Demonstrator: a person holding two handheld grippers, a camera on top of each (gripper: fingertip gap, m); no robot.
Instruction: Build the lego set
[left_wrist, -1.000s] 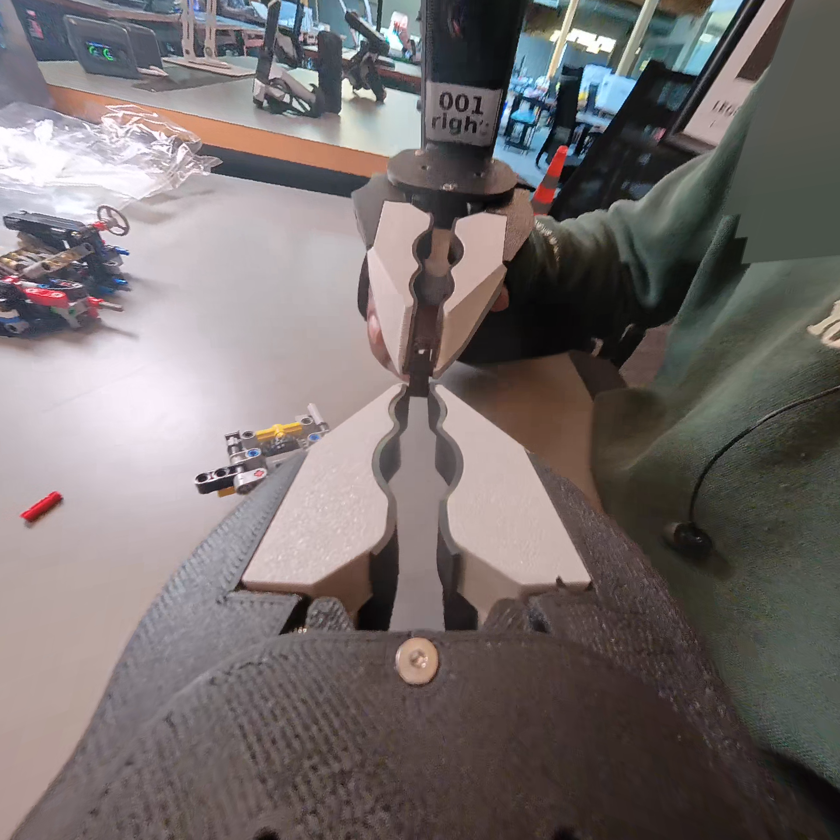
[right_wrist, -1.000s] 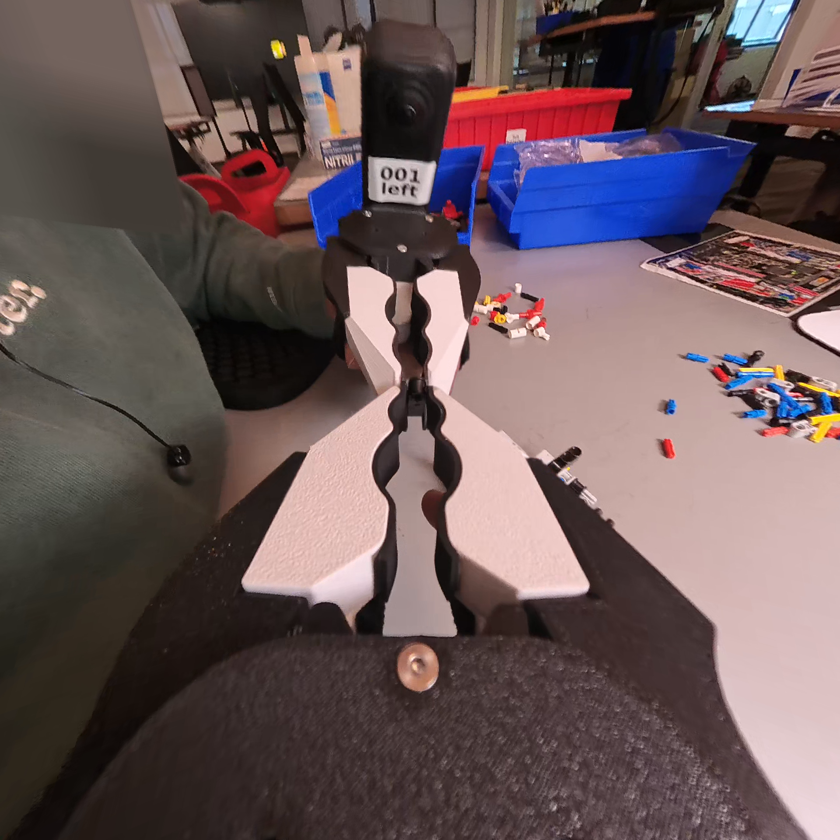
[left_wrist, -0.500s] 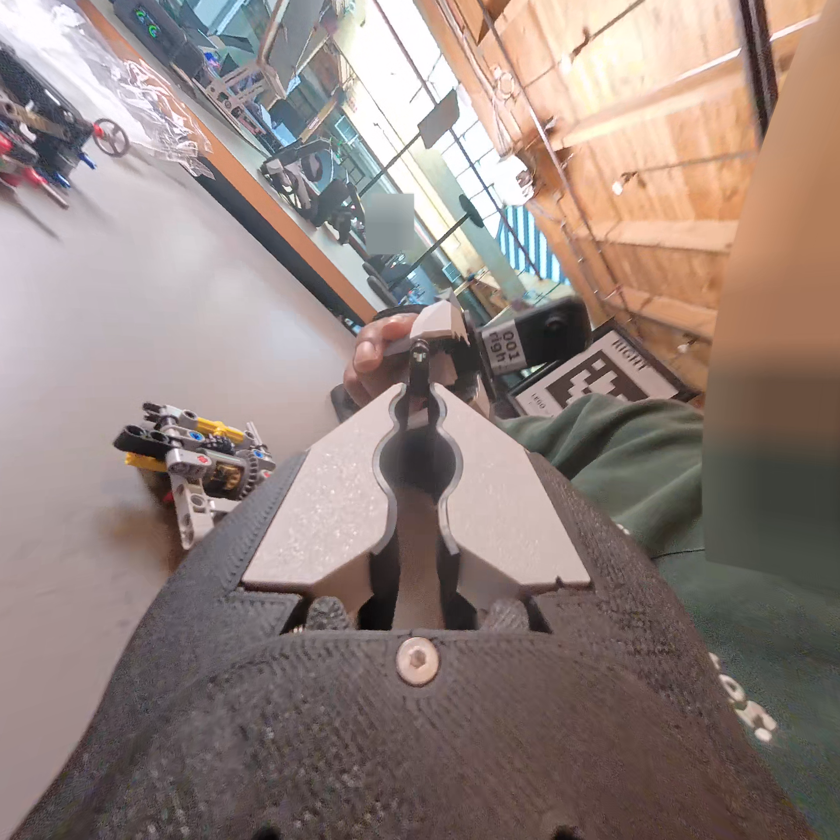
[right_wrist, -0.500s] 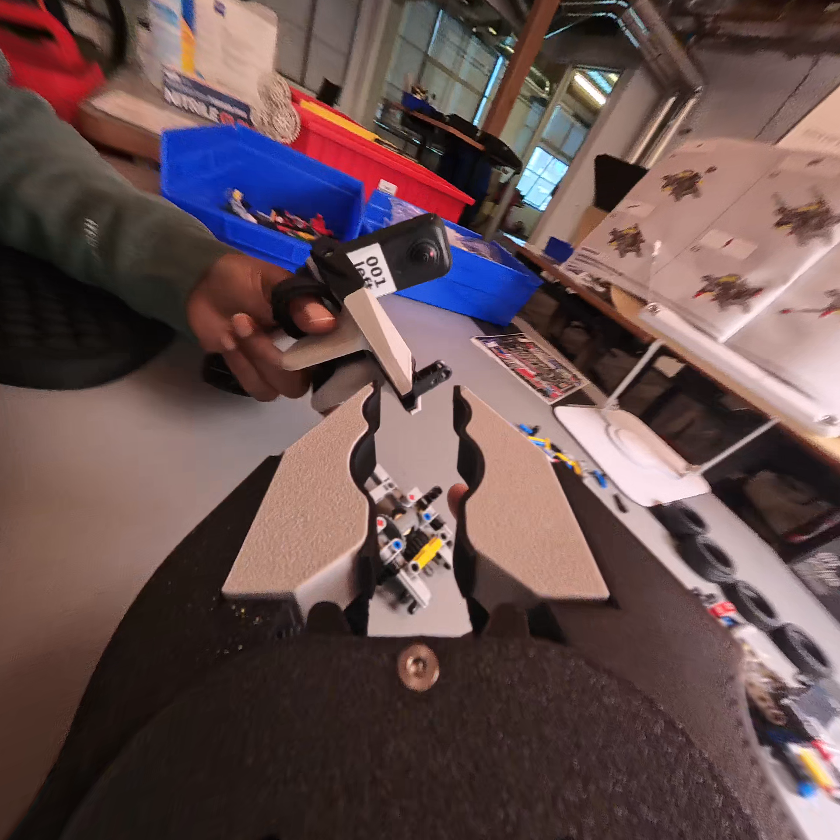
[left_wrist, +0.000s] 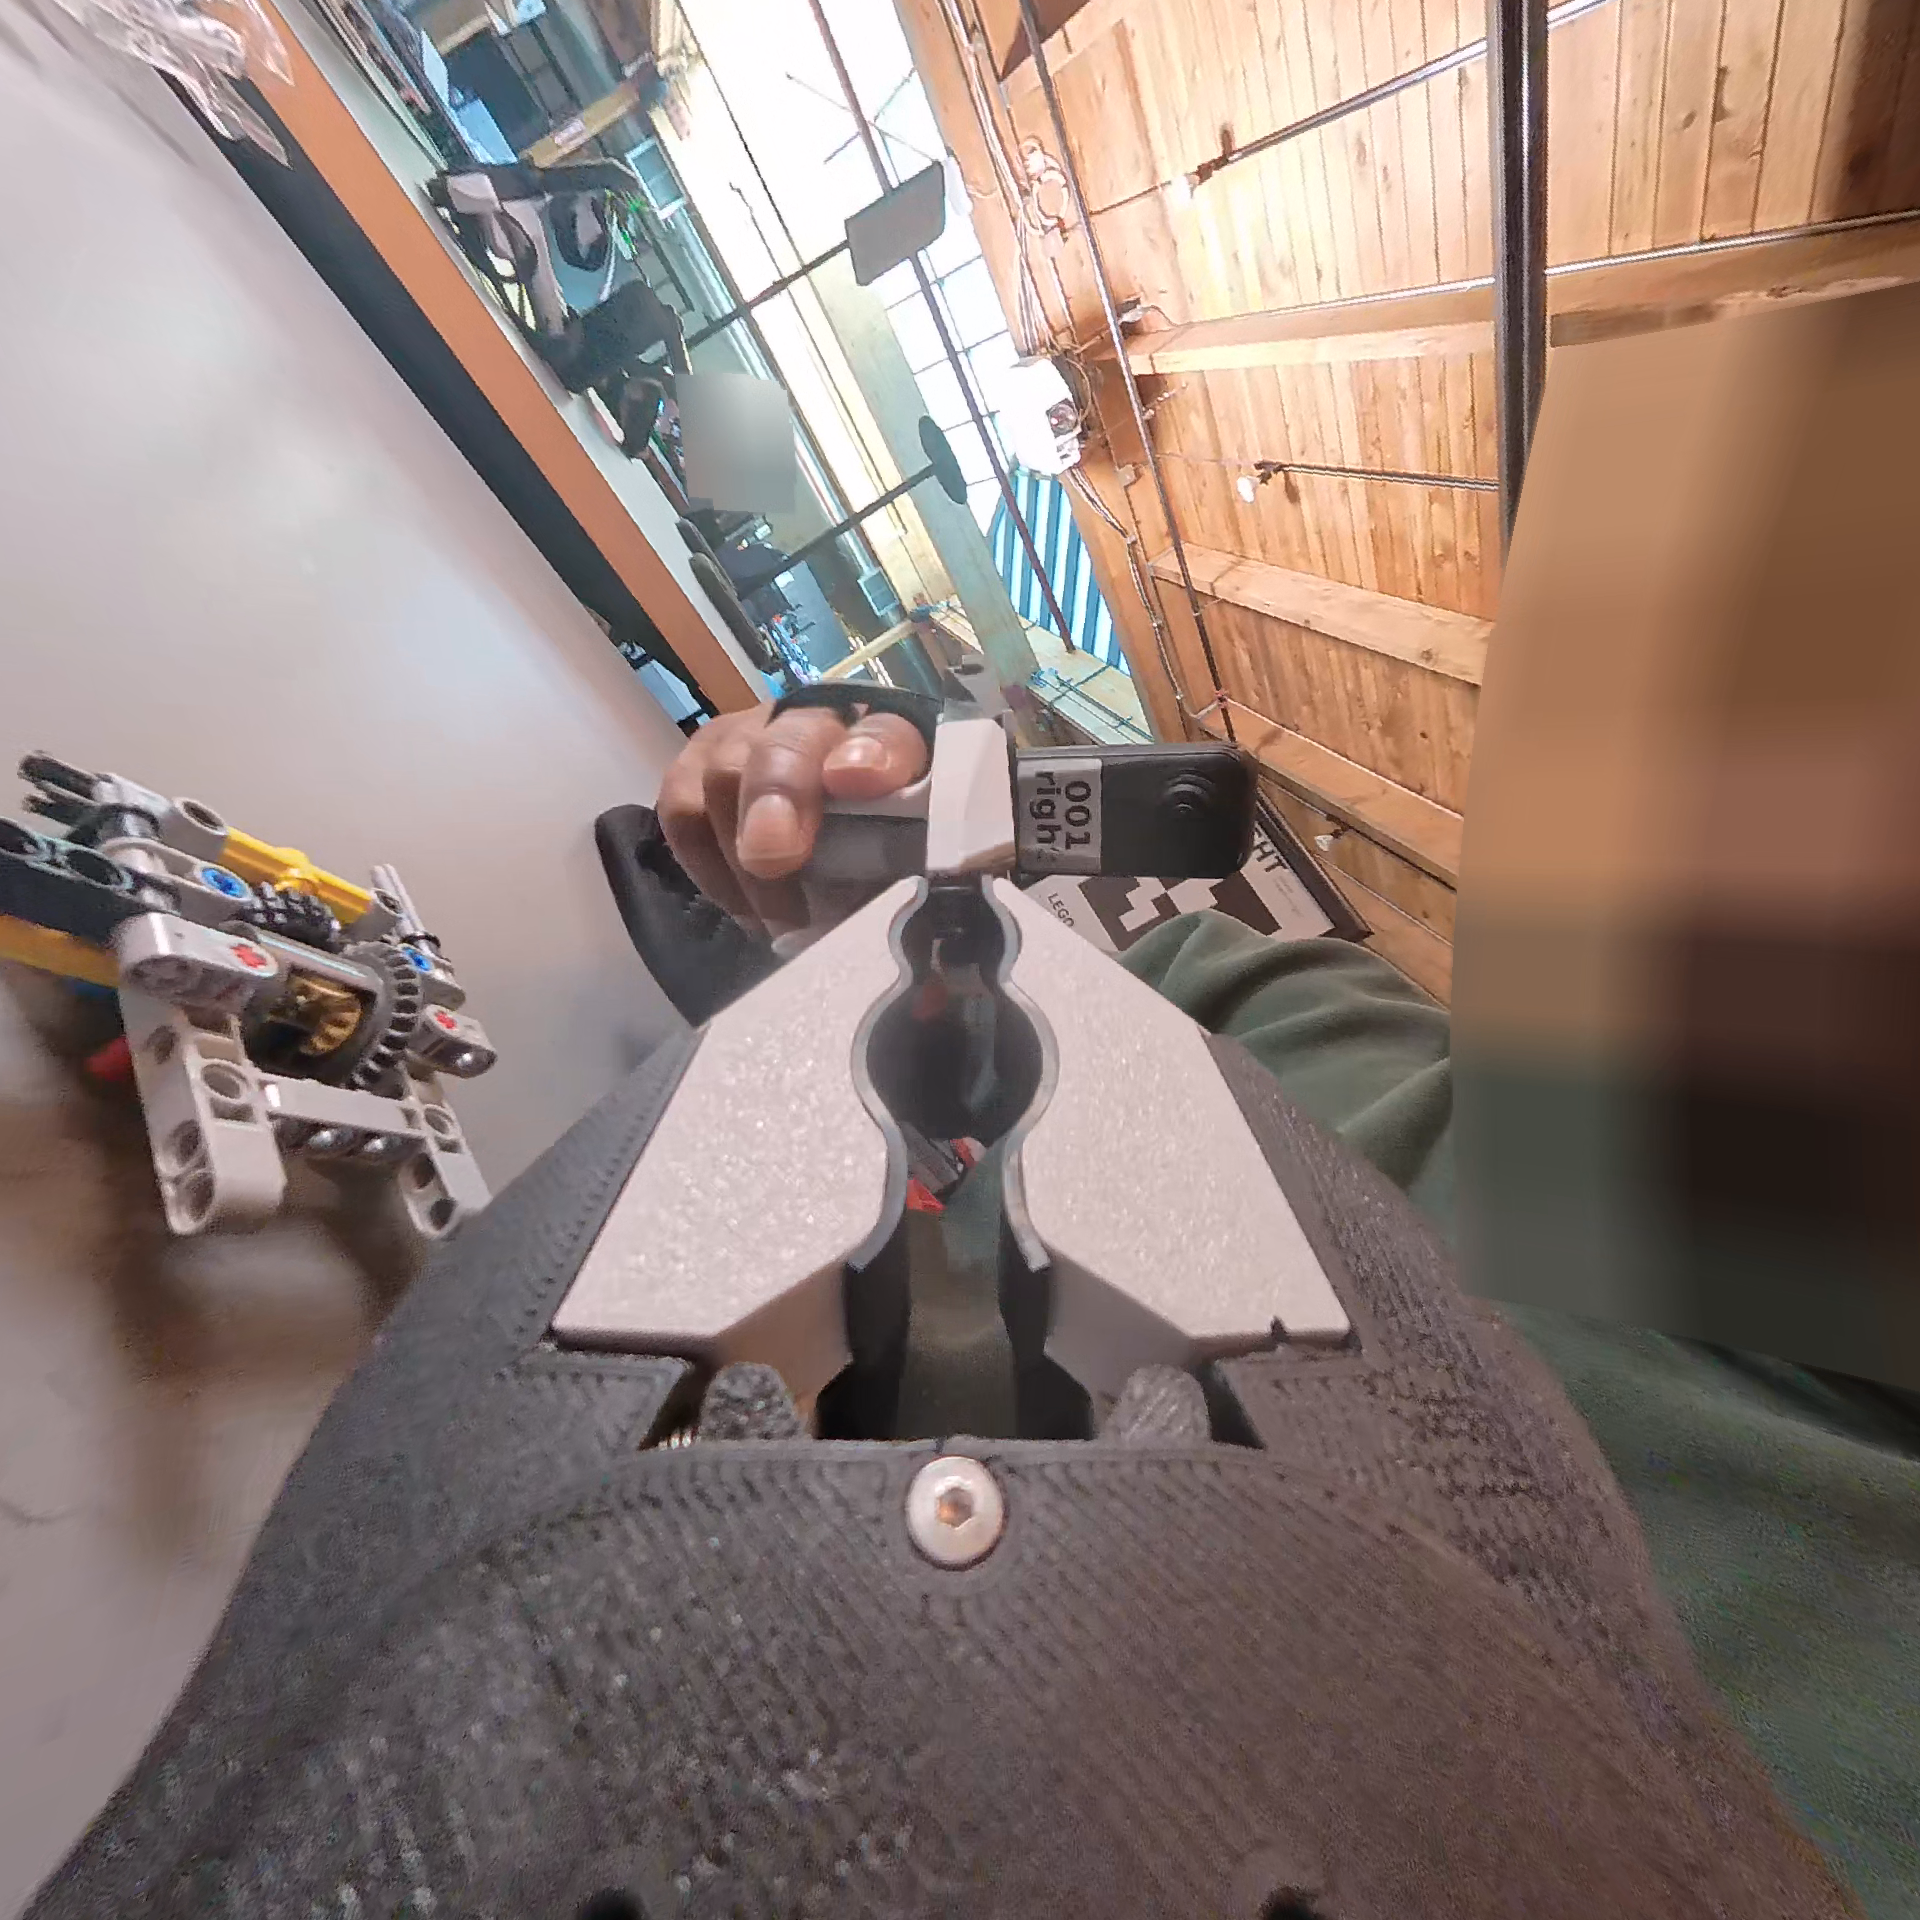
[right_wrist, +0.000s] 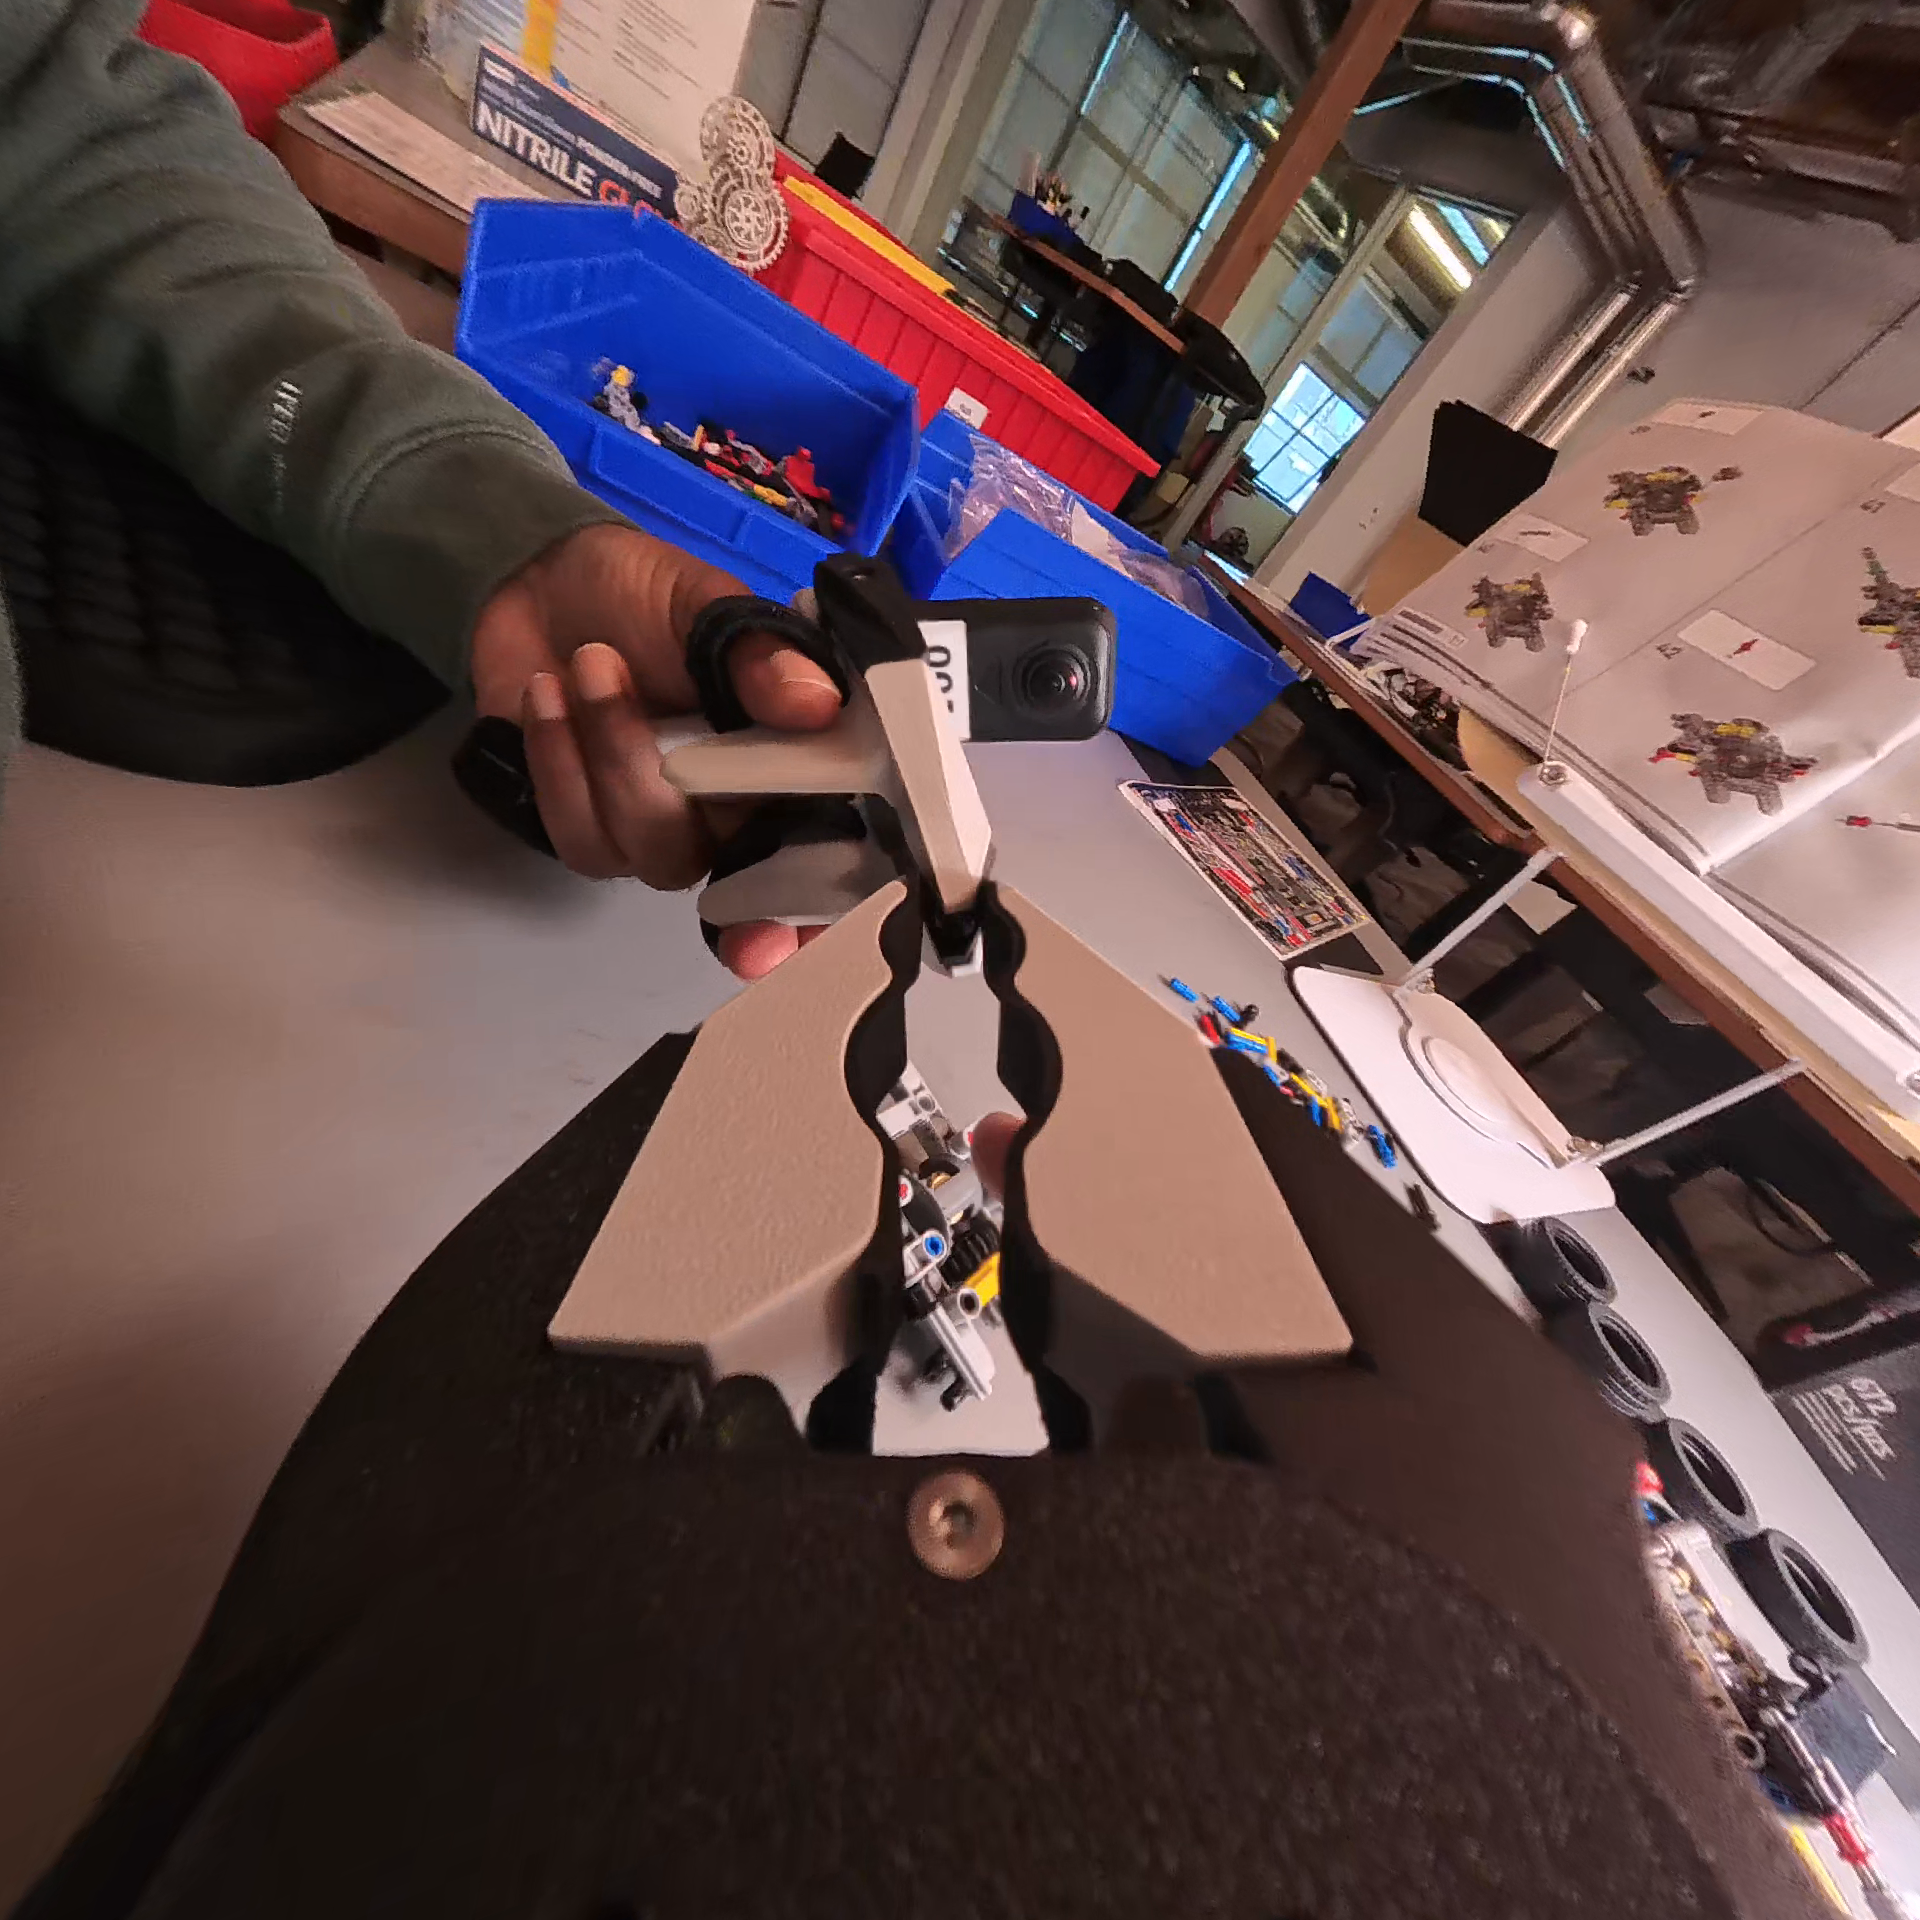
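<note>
My left gripper (left_wrist: 954, 896) is shut on a small black lego piece (left_wrist: 950, 948) at its tips. In the right wrist view the same piece (right_wrist: 957, 932) sticks out below the left gripper's grey finger (right_wrist: 930, 769). My right gripper (right_wrist: 953, 914) has its jaws closed in around that piece from the opposite side. Both grippers are held up in the air, tip to tip. A grey, yellow and black lego gear assembly (left_wrist: 270, 997) lies on the table to the left. It also shows through the right gripper's gap (right_wrist: 940, 1247).
Two blue bins (right_wrist: 675, 343) and a red bin (right_wrist: 935, 312) stand at the back. An open instruction book (right_wrist: 1714, 623) is on a white stand, with a leaflet (right_wrist: 1236, 862), loose pieces (right_wrist: 1278, 1070) and black tyres (right_wrist: 1662, 1371) to the right. A green sleeve (right_wrist: 260, 343) reaches in. The tips of both grippers are at nearly the same place.
Both grippers have tilted and swung up from the table. The right gripper let go of the piece half a second ago and has now closed in on it again.
</note>
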